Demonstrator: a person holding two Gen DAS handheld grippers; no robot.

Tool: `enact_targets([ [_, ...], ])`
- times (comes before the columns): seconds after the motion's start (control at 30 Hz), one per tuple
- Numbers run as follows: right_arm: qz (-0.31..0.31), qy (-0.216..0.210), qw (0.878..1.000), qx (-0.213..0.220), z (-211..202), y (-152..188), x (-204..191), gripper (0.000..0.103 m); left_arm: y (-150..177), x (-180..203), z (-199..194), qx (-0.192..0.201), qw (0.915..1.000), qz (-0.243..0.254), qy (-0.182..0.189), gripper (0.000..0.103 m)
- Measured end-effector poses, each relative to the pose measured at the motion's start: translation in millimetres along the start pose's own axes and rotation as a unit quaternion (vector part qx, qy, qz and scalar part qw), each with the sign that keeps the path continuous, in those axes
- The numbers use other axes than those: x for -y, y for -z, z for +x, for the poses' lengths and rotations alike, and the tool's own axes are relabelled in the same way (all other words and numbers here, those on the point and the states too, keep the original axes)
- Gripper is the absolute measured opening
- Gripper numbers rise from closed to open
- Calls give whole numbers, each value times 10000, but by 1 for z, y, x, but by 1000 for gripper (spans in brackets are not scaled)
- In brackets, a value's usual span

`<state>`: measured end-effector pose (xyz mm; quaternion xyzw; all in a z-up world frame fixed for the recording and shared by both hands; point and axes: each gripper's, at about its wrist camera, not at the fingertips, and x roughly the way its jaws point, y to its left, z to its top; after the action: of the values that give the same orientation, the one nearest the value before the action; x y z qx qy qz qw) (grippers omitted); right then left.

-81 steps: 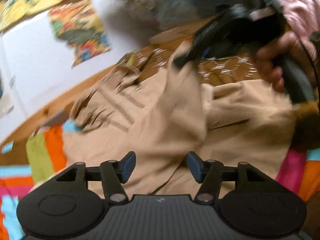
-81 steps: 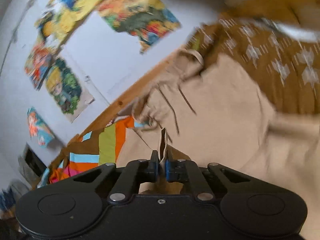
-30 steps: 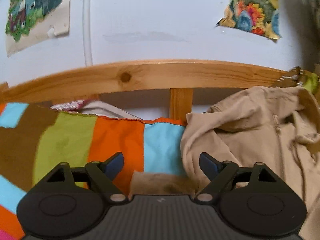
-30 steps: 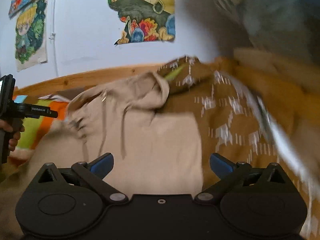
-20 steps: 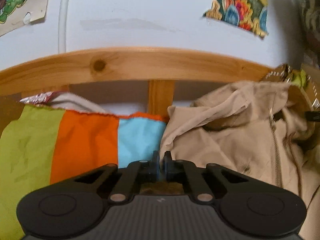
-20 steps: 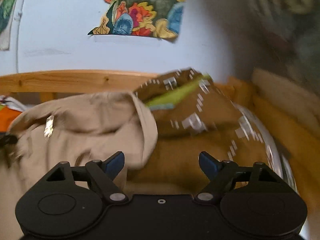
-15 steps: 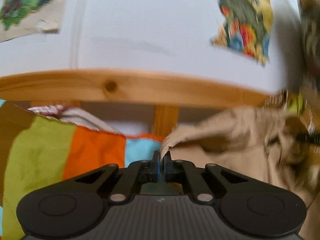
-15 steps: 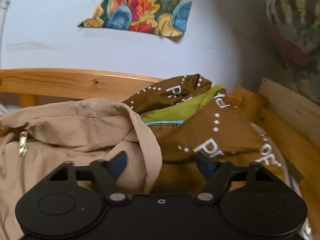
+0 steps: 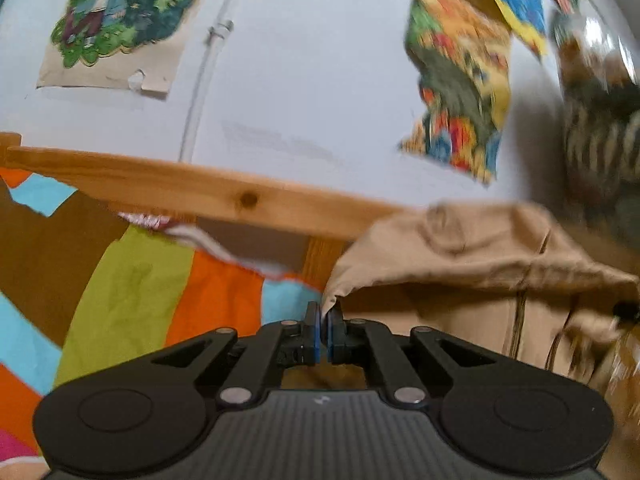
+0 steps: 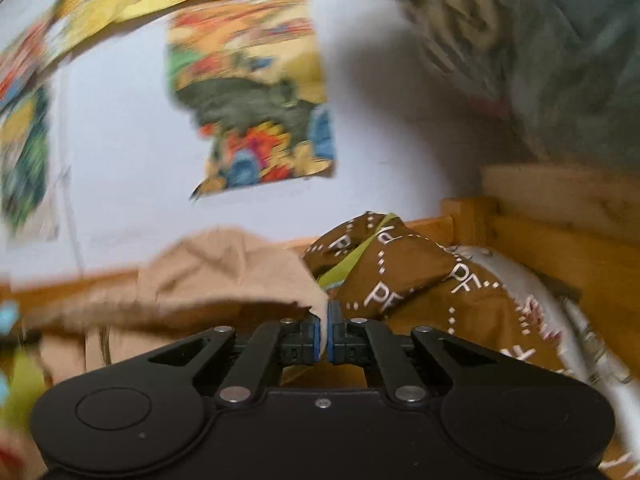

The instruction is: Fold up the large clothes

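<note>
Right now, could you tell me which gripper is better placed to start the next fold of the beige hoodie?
Neither: the left gripper and right gripper are each shut on a hoodie edge, so both should move together.

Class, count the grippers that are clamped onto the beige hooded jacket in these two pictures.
2. The left gripper pinches the beige hooded jacket at its left edge; the right gripper pinches its right edge, beside the brown patterned cloth. Other grips may be hidden.

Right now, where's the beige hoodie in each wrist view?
Left wrist: beige hoodie centre-right, its edge pinched by the left gripper.
Right wrist: hoodie left of centre, edge in the right gripper.
Shared landmark: the colourful poster.
</note>
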<state>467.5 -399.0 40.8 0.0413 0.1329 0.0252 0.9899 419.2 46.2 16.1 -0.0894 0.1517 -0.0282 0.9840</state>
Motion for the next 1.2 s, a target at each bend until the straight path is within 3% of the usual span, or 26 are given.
enact_targets([
  [0.1,-897,-1,9957,-223,-14,22,-11,2,15,1,0,-269,9994,191,-108,2],
  [0.17,-1358,87,9901,-340,-19,39,-15,2,25,7,3,-466,9969,596,-195,2],
  [0.23,-1619,135,9855,-496,-20,55,-21,2,33,10,6,-600,9940,886,-221,2],
  [0.33,-1971,214,9772,-755,-18,78,-25,2,38,9,4,-772,9925,940,-143,3],
  [0.57,-2685,317,9606,-648,-29,100,-40,3,54,12,-16,-918,9843,1508,44,4],
  [0.63,-3042,305,9498,-655,-34,109,-43,3,56,9,-25,-1209,9815,1465,252,9],
  [0.67,-3262,299,9424,-672,-38,116,-45,3,58,6,-31,-1463,9776,1434,485,17],
  [0.7,-3388,281,9379,-695,-41,120,-45,4,61,3,-37,-1636,9737,1445,657,35],
  [0.73,-3467,276,9347,-736,-45,124,-45,6,64,-1,-47,-1759,9696,1509,789,43],
  [0.77,-3517,284,9323,-797,-49,126,-45,19,66,-5,-56,-1799,9676,1569,824,54],
  [0.9,-3592,-26,9264,-1126,-69,124,-33,59,71,-29,-86,-2055,9648,1497,671,57],
  [1.07,-3966,-488,9050,-1462,-107,127,-28,73,57,-52,-99,-2041,9764,484,519,57],
  [1.2,-3953,-744,8979,-1788,-124,121,-35,79,46,-49,-83,-2071,9744,-326,818,57],
])
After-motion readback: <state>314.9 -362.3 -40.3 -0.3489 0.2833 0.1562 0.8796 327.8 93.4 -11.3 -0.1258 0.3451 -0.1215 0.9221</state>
